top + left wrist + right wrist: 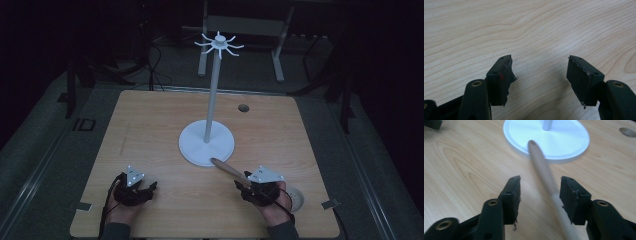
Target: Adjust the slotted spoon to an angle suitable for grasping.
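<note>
Right gripper: your right gripper point(248, 181) sits at the near right of the worktop point(150, 130), with a wooden stick point(229, 170) running between its jaws.
Right gripper state: in the right gripper view point(540, 187) the stick point(546, 180) passes between the two pads with a gap showing on either side; you cannot tell from these views whether the pads press it further down, so count it as between the jaws, grip unconfirmed.
Stick position: it slants away from your right gripper toward the middle of the worktop, its far tip over the near rim of the stand's base.
Stand: a white stand point(212, 100) rises upright from a round white base point(564, 142) at the centre of the worktop, with a crown of short hooks at the top.
Left gripper: your left gripper point(145, 189) rests at the near left, well apart from the stick and the stand.
Left gripper state: released; in the left gripper view point(540, 72) the jaws stand wide over bare wood grain, nothing between them.
Worktop detail: a small round hole point(243, 107) lies beyond the stand, toward the far right.
</note>
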